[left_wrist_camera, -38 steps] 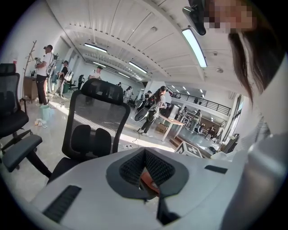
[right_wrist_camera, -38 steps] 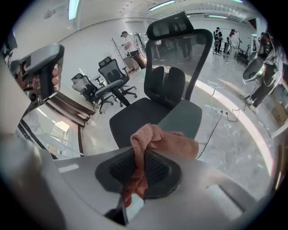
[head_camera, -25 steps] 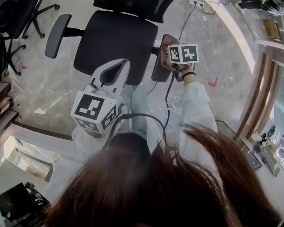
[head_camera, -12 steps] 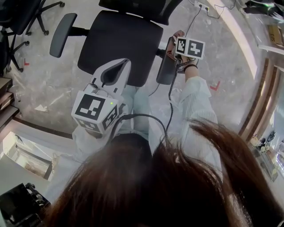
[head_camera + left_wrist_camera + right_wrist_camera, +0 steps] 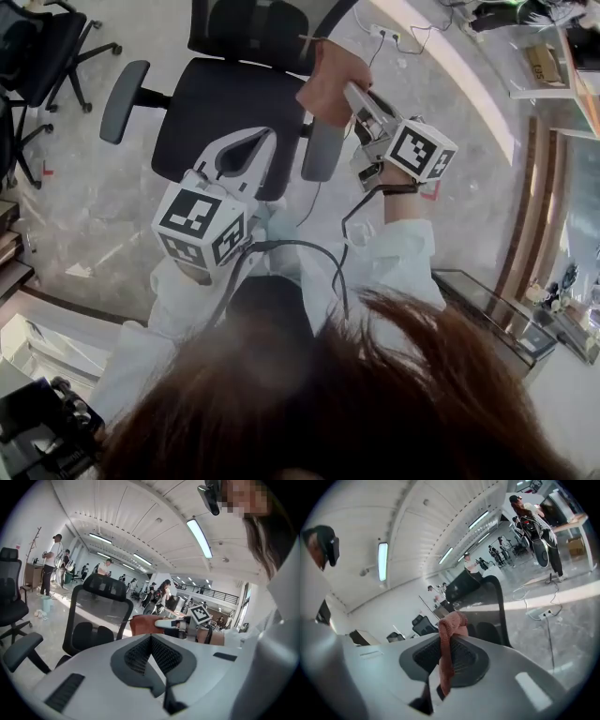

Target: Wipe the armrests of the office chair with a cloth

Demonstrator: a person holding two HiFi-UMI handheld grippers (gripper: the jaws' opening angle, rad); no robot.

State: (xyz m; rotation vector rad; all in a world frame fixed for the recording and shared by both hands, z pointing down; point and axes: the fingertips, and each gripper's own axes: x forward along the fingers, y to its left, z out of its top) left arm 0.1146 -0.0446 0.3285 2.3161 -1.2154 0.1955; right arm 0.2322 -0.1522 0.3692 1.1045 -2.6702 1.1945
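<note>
The black office chair (image 5: 234, 108) stands on the floor in front of me, with a grey left armrest (image 5: 124, 100) and right armrest (image 5: 322, 150). My right gripper (image 5: 351, 92) hangs lifted above the right armrest and is shut on a reddish-brown cloth (image 5: 328, 82). In the right gripper view the cloth (image 5: 449, 641) is pinched between the jaws and bunches above them, with the chair back (image 5: 494, 599) behind. My left gripper (image 5: 251, 139) hovers before the seat's front edge. Its jaws (image 5: 151, 638) are shut with nothing between them. The cloth (image 5: 144, 624) shows beyond them.
Another black office chair (image 5: 42, 47) stands at the far left. A power strip (image 5: 380, 33) with cables lies on the floor behind the chair. A desk with a box (image 5: 548, 61) is at the far right. Several people stand far off in the hall (image 5: 52, 562).
My right gripper has lifted off the right armrest with the cloth and now tilts up above it. The left gripper has risen slightly.
</note>
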